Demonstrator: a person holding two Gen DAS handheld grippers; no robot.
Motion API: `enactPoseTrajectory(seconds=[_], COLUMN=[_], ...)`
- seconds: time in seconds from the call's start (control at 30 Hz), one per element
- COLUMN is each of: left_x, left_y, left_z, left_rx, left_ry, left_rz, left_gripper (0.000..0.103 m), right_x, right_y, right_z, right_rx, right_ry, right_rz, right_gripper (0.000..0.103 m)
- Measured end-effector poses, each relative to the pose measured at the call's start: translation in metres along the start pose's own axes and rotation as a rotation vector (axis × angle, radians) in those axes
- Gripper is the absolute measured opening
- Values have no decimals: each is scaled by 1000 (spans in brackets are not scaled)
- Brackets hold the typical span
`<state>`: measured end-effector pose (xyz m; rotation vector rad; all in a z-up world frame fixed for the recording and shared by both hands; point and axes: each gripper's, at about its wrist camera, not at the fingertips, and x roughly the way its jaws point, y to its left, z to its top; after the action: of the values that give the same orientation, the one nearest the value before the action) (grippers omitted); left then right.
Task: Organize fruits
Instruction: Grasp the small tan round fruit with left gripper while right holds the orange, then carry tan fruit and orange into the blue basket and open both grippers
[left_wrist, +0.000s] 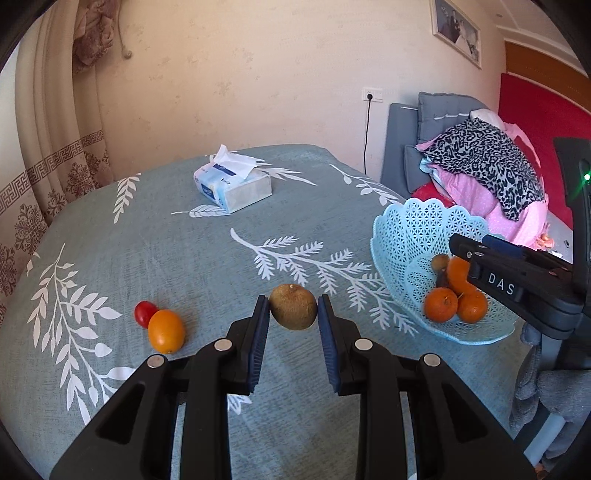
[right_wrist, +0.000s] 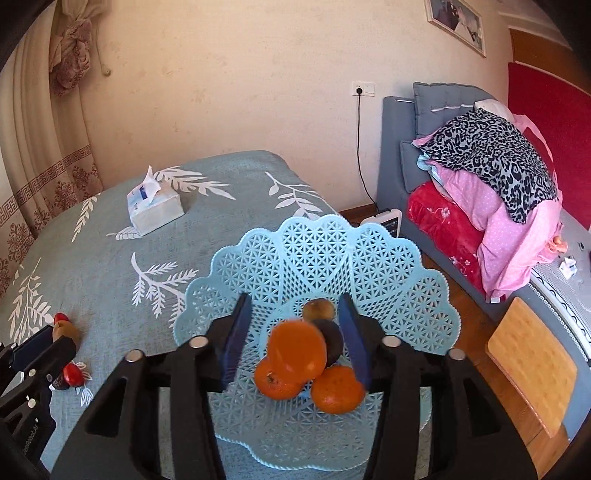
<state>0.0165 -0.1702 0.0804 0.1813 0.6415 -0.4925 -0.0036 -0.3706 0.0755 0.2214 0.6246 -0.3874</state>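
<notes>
Left wrist view: the left claw (left_wrist: 293, 317) is clamped on a brown kiwi (left_wrist: 293, 307), its blue pads pressing both sides, the fruit lifted clear of the tabletop (left_wrist: 184, 240) with its teal leaf-print cloth. At about nine o'clock from the kiwi lie an orange (left_wrist: 166, 331) and a small red tomato (left_wrist: 145, 313), touching each other on the cloth. At three o'clock stands the pale blue lattice basket (left_wrist: 406, 236), holding oranges and a small brown fruit. The right claw (left_wrist: 466, 254) reaches in from the right edge above the basket; from this side its opening cannot be judged. A tissue pack (left_wrist: 232, 184) sits at twelve o'clock, well apart from the fruit.

Right wrist view: the right claw (right_wrist: 295, 332) hangs over the basket (right_wrist: 317, 251) with its jaws standing apart — neither pad presses on anything. Between the pads a blurred orange (right_wrist: 297, 350) shows, loose, just above the pile. Under it lie two more oranges, one at seven o'clock (right_wrist: 273, 384) and one at five o'clock (right_wrist: 338, 389), with a dark fruit (right_wrist: 332, 343) and a brown kiwi-like fruit (right_wrist: 319, 309) behind. At nine o'clock, by the frame edge, the left claw (right_wrist: 51, 343) shows with its kiwi (right_wrist: 66, 330); a red tomato (right_wrist: 72, 373) lies on the cloth just below it, and another red fruit (right_wrist: 61, 317) peeks above. The tissue pack (right_wrist: 155, 210) lies at eleven o'clock.
</notes>
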Motion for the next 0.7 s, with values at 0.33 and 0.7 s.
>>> enactPoseTrajectory(seconds=[0.33,0.7], left_x=[15,53], left_y=[-41,-73], left_z=[21,32], left_rx=[63,67], left_ry=[-3,73], left_rz=[-64,-152], left_gripper=[27,27], right_x=[-18,-35], right_y=[-19,-31], right_z=[13,22], right_rx=[40,68], right_ry=[-60,-111], right_rz=[-20,-37], right_gripper=[59,59])
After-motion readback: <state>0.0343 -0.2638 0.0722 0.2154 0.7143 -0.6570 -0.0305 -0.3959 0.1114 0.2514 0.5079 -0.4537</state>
